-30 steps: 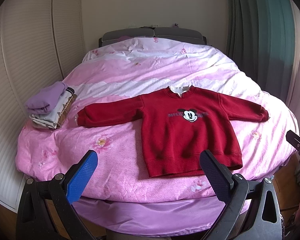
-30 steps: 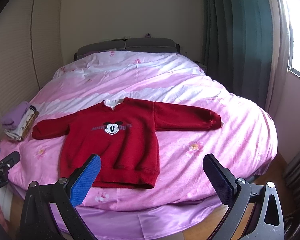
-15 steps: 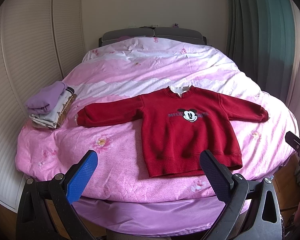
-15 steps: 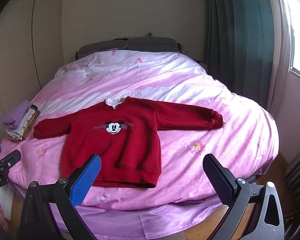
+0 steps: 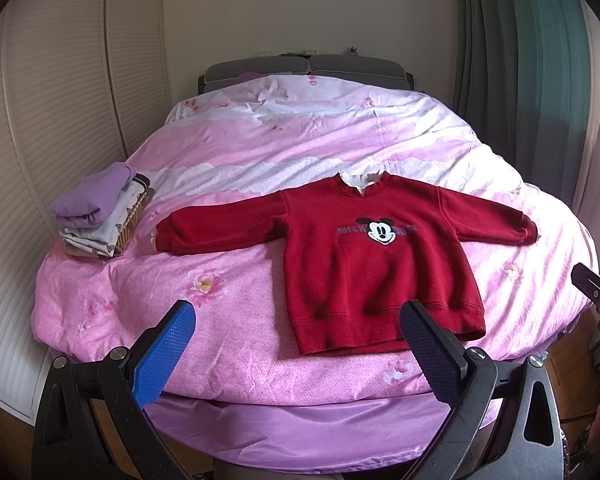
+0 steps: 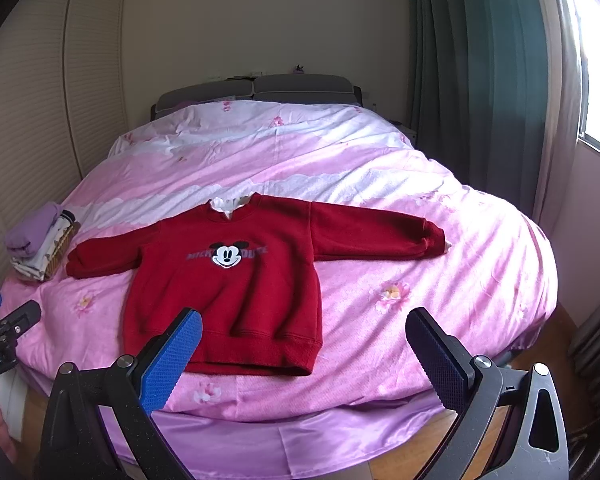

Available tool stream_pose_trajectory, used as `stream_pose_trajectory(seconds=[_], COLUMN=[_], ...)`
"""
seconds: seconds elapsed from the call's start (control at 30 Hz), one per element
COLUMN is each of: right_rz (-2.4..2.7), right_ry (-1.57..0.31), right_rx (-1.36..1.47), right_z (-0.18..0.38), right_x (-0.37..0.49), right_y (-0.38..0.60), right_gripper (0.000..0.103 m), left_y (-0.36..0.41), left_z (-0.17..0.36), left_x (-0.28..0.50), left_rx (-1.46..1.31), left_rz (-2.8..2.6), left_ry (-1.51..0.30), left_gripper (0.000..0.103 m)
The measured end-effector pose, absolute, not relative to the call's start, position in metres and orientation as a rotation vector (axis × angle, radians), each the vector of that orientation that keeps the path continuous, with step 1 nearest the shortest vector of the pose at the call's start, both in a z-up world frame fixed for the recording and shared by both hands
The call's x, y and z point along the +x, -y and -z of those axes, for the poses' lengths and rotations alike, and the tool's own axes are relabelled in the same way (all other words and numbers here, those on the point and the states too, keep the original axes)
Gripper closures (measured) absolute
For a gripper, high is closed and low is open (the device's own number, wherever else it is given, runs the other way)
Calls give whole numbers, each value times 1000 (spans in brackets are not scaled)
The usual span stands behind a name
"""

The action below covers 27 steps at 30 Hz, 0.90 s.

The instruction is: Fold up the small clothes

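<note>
Pink floral bedding covers the bed [image 5: 228, 292], which fills a small room with louvred closet doors [image 5: 60, 128] on the left, a grey headboard [image 5: 308, 66] against the far wall, and green curtains [image 6: 480, 80] beside a bright window [image 6: 596, 80] on the right. Spread flat on the near half of the bed lies the red sweatshirt [image 5: 364, 264], front up with a cartoon mouse print, both sleeves stretched out to the sides, a white collar showing at the neck and the hem toward the bed's foot. At the left edge of the bed sits a stack of folded clothes [image 5: 100, 212], so some garments look already done. The left gripper [image 5: 296, 340] and the right gripper [image 6: 304, 344] both hover off the foot of the bed, short of the hem, with jaws spread wide and holding nothing. The step in hand seems to be the very start of folding this garment: it is laid out but no fold is made. The next move likely calls for bringing each gripper down to a sleeve or a side of the body, pinching the fabric cleanly through both layers, and carrying it inward without dragging the sweatshirt across the soft, yielding cover
</note>
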State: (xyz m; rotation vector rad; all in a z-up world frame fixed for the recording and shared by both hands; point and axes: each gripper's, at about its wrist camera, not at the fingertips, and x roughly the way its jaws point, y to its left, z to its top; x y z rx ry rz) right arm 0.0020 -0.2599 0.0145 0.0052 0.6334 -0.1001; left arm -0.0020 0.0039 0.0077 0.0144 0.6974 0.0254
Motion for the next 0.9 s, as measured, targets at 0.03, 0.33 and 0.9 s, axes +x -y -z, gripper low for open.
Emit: stream_pose_trajectory(seconds=[0.03,0.33,0.9], right_rz=[100,99,101], right_ry=[-632,-635,-634], right_rx=[6,6,8], right_z=[-14,-15,-13], right_x=[2,3,3], right_y=[260,259,258], right_gripper=[0,0,0], left_y=[-4,-5,-6], left_z=[-8,-8,-6], left_x=[-2,-2,-3], left_rx=[16,13,11], left_rz=[-25,-20,-19], left_ry=[-697,-699,-702], left_gripper=[0,0,0])
